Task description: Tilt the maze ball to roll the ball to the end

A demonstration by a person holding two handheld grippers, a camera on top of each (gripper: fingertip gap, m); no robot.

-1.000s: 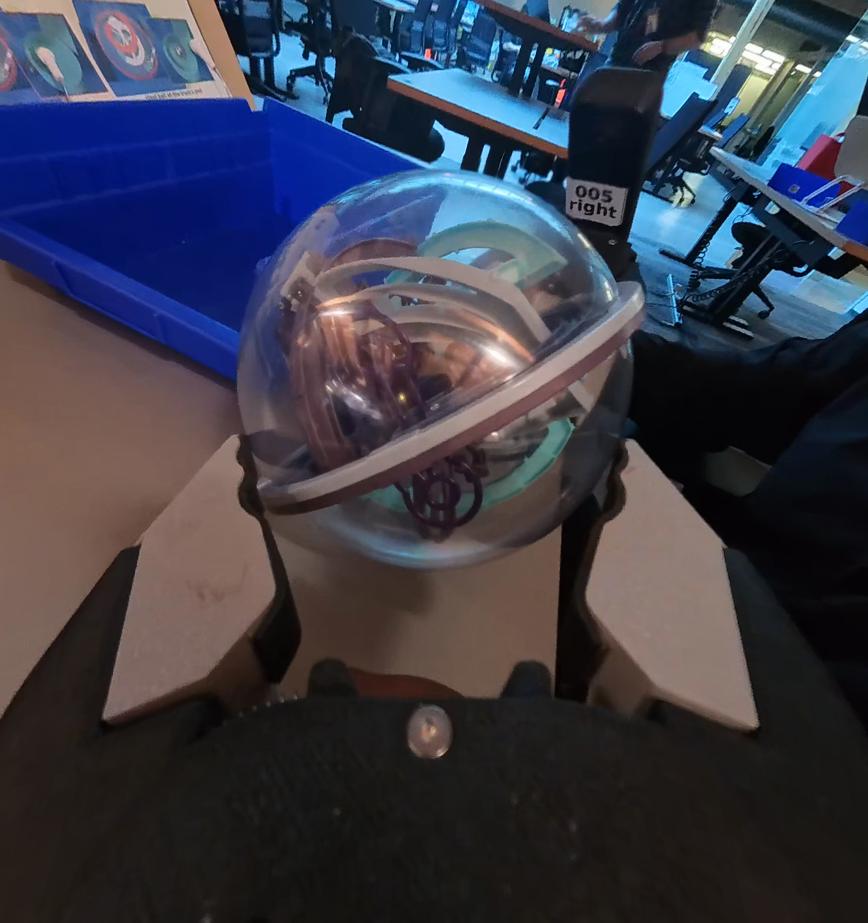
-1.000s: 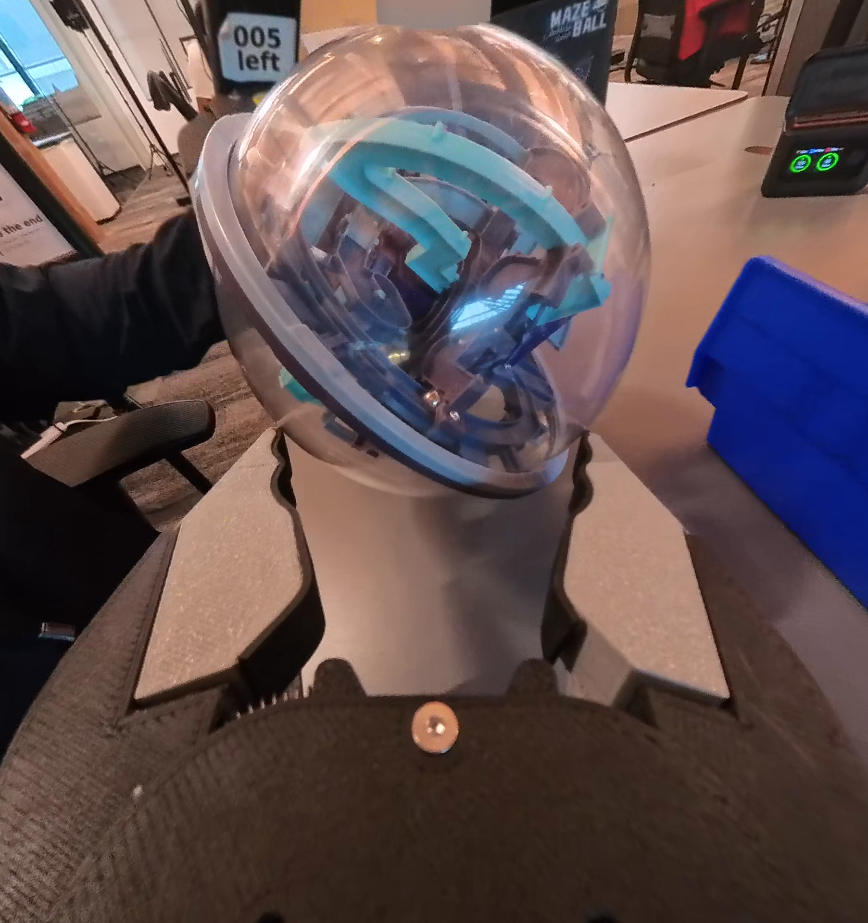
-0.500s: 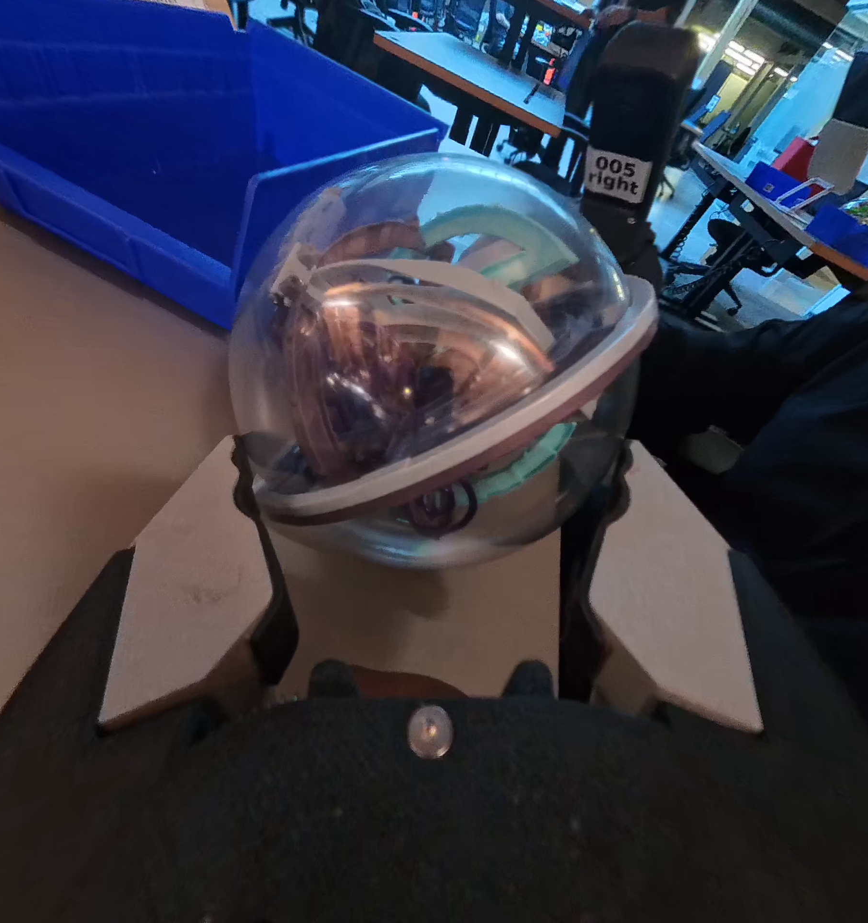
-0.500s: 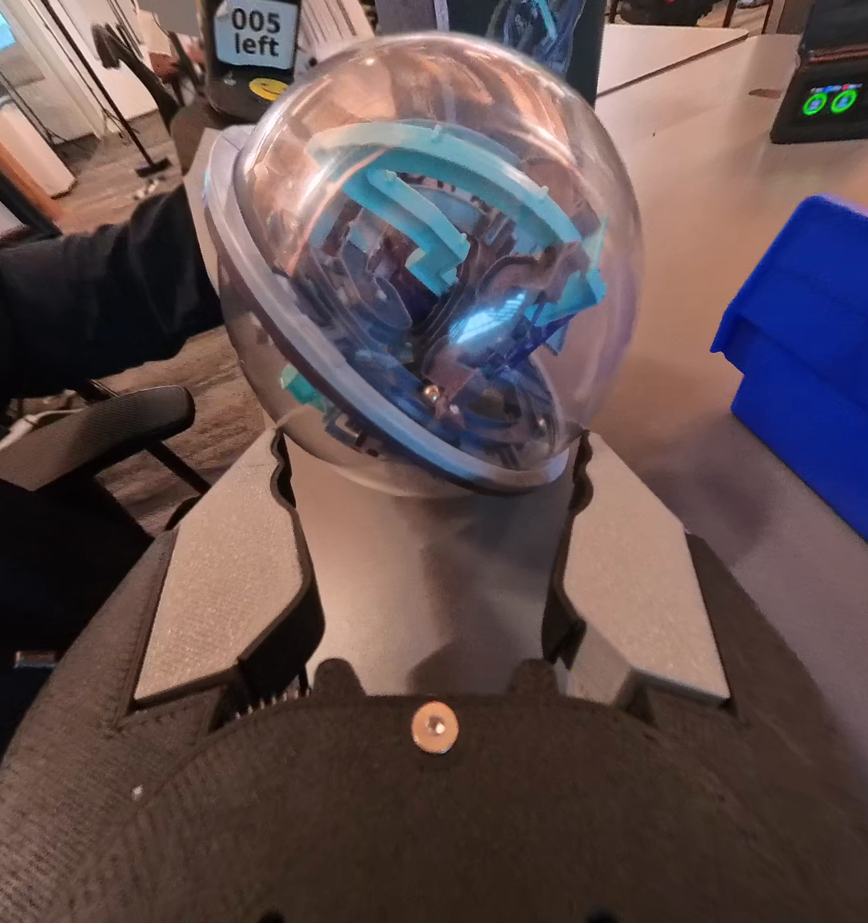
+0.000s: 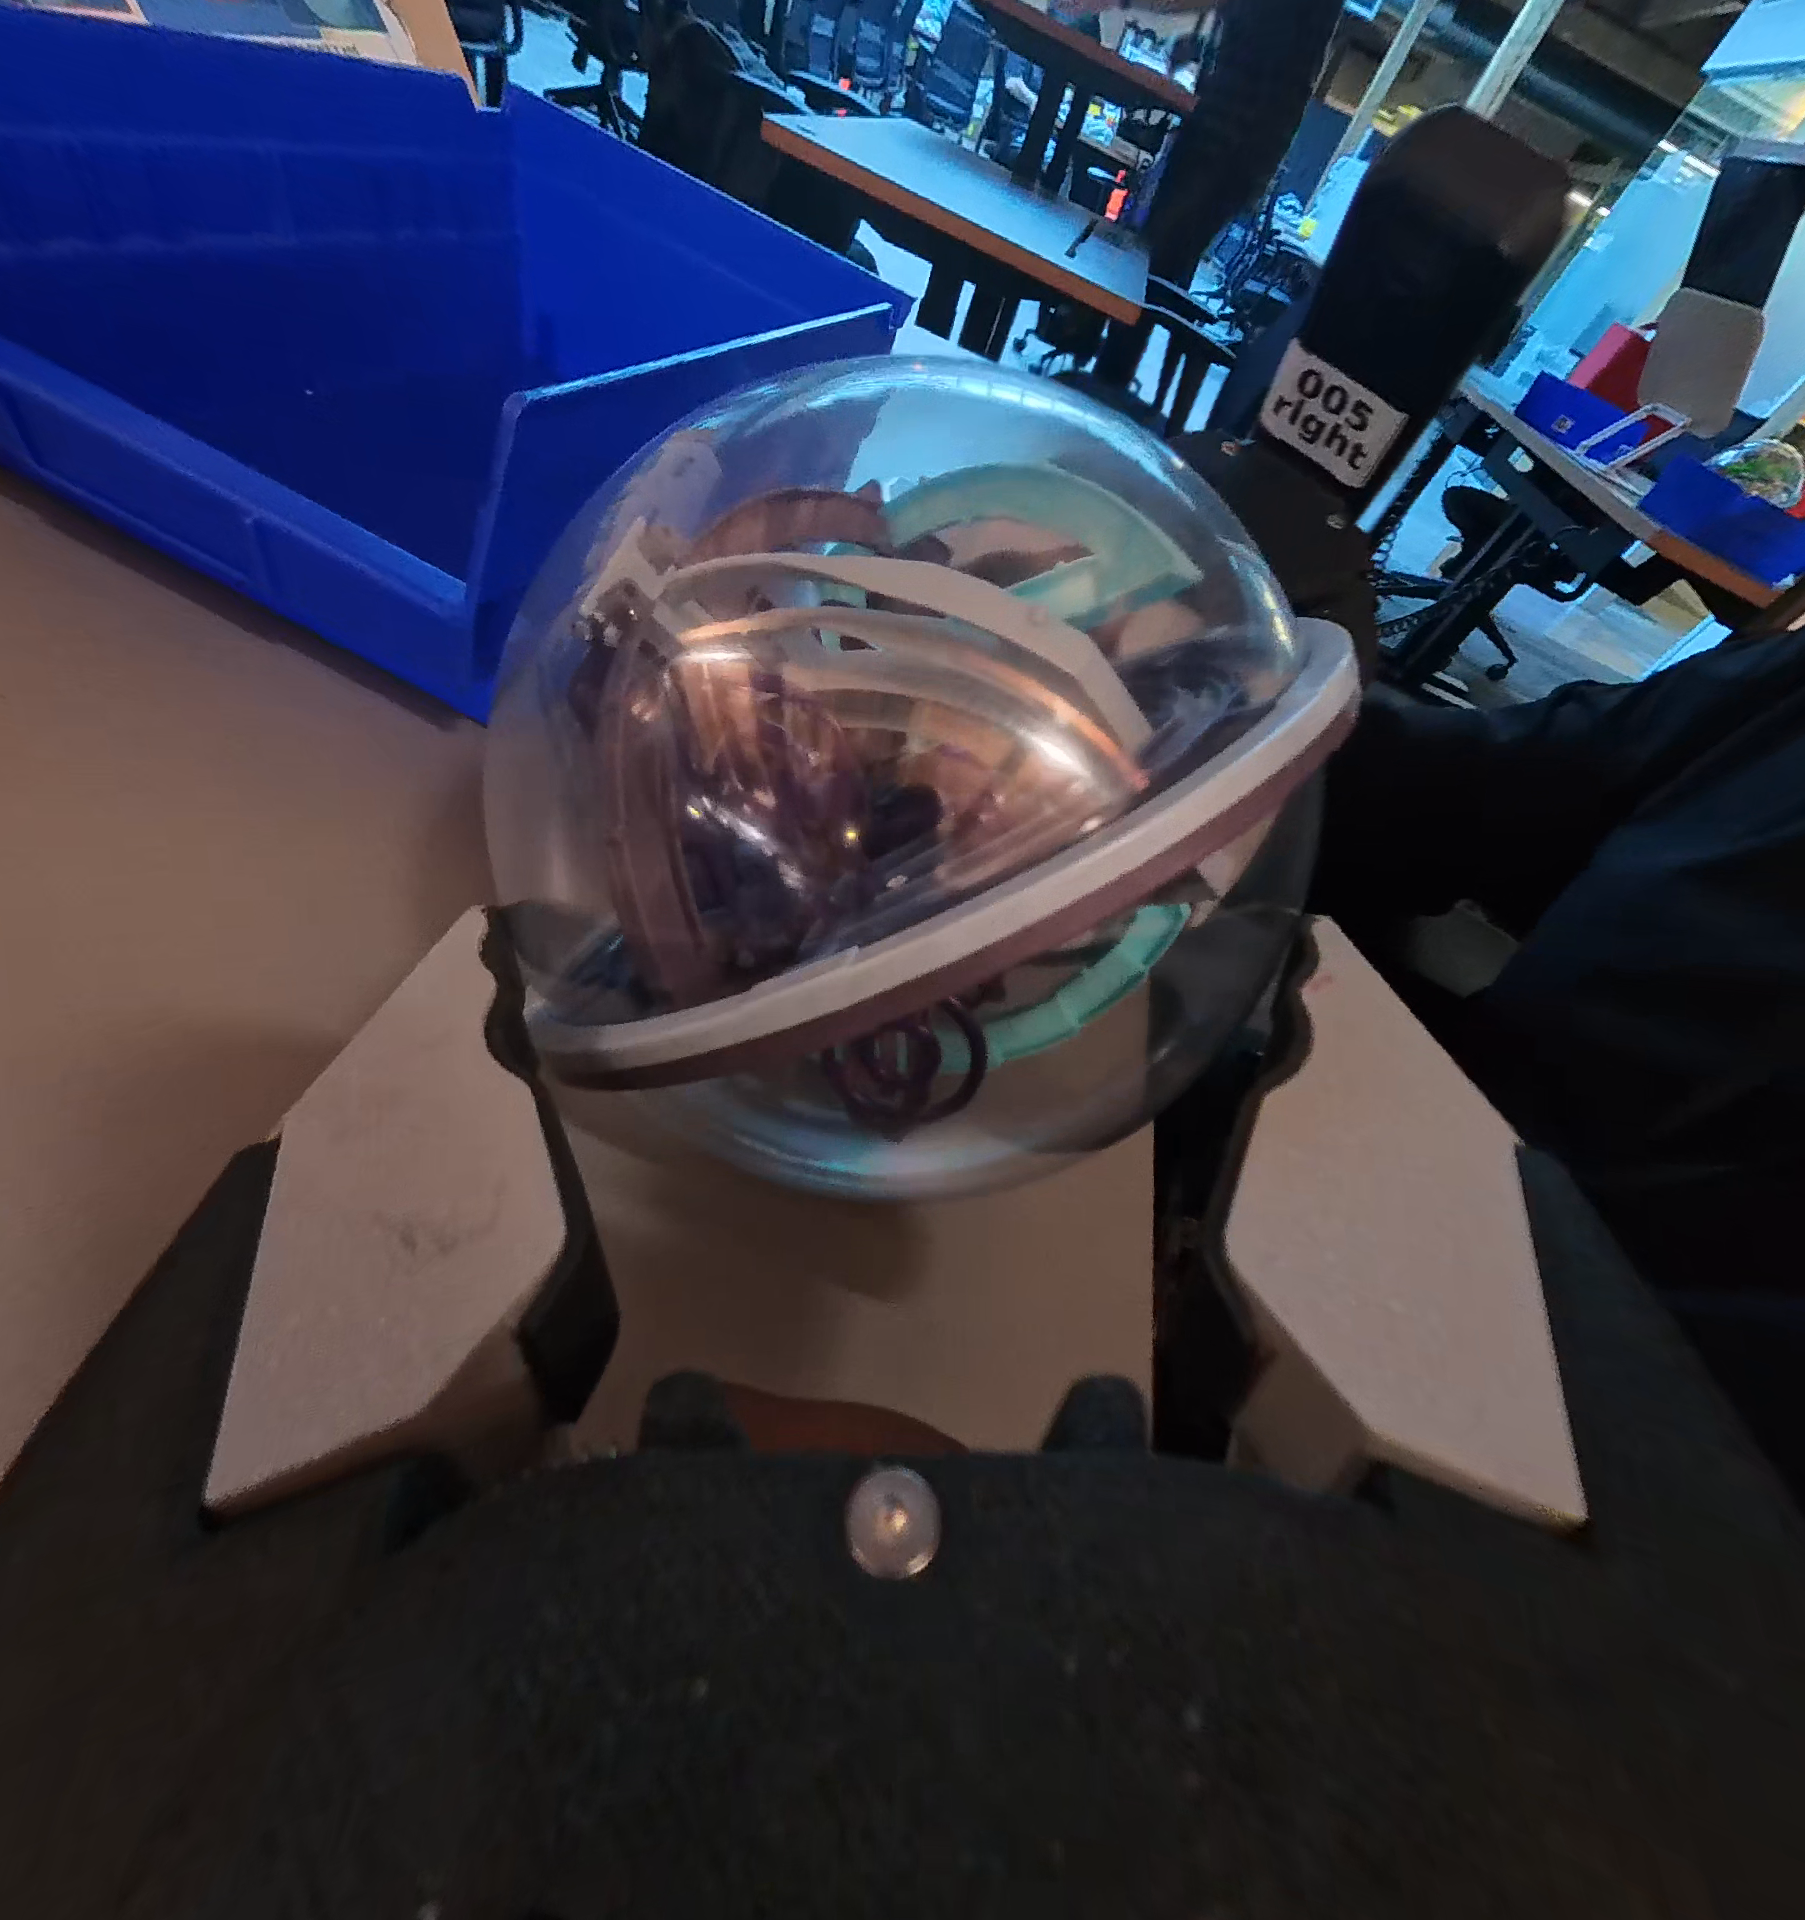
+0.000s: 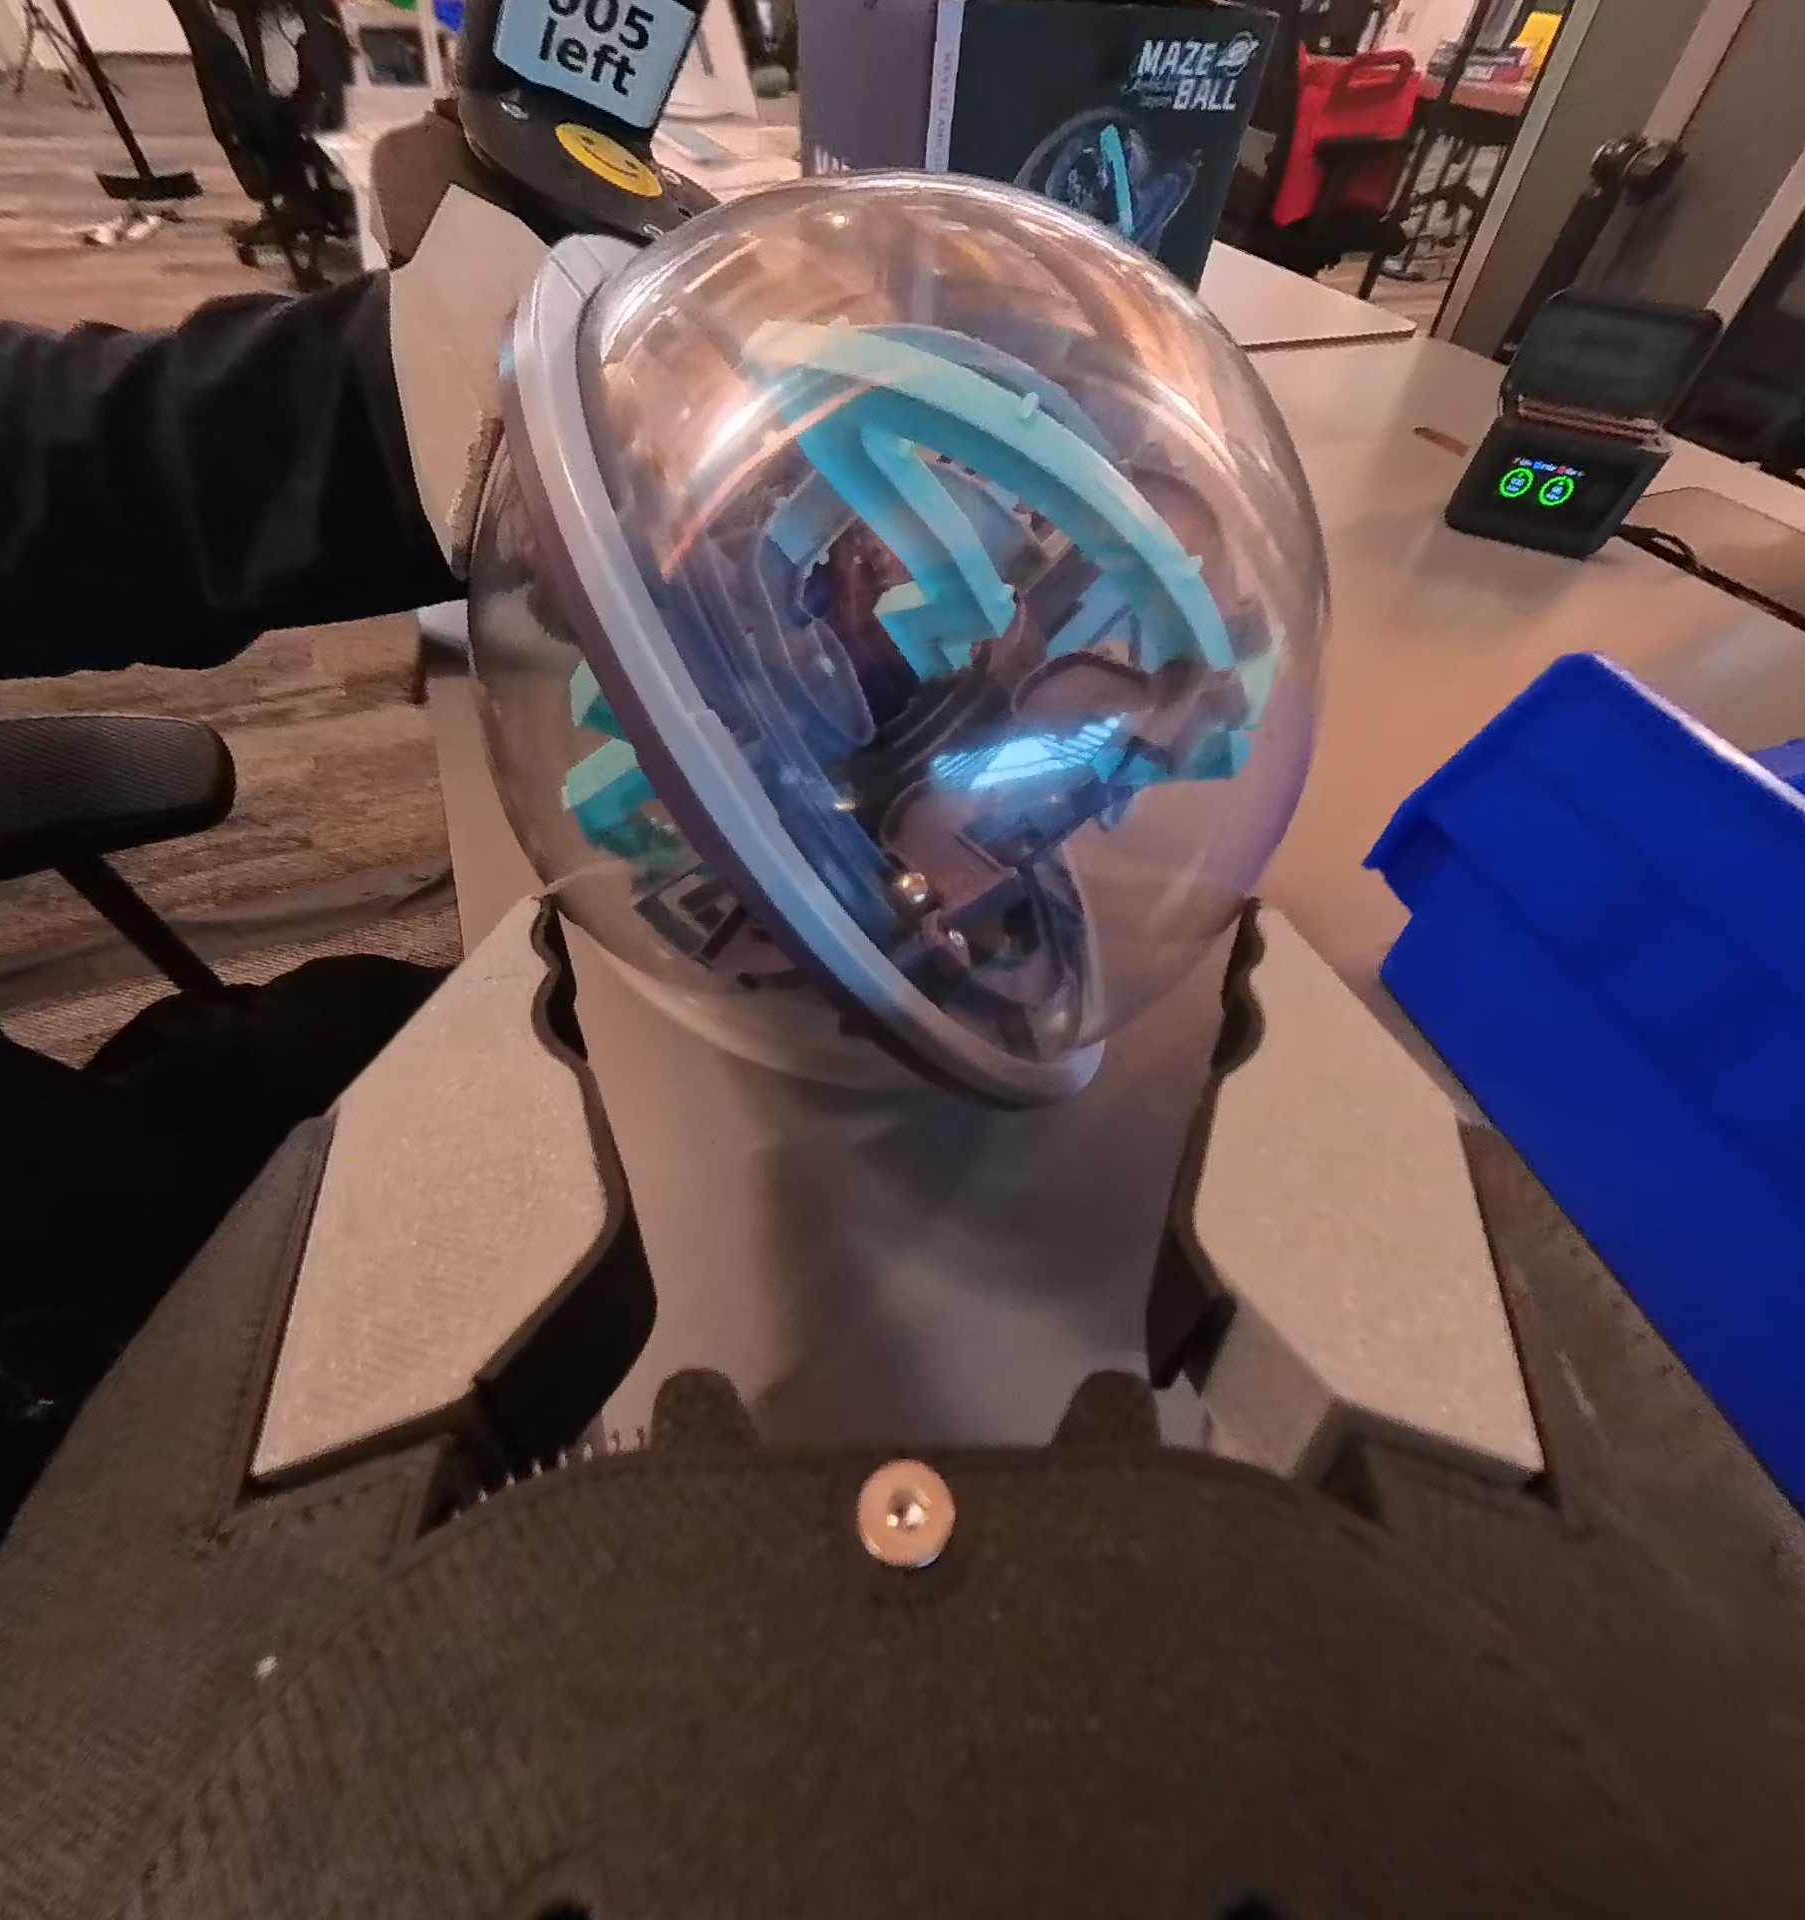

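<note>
Item: maze ball (image 5: 908,769), clear sphere, held above tabletop (image 5: 150,831) near its edge | left gripper (image 5: 887,997) and right gripper (image 6: 893,977): both clamped on sphere | steel ball (image 6: 913,885) low on track | Risk: abrupt tilt may drop ball off track; smooth shell may slip.

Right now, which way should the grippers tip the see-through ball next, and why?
Probably a small, slow tilt. The maze ball is held off the table between the left gripper and right gripper, and the little steel ball sits low near the grey rim, so a gentle tip should roll it along its track.
</note>
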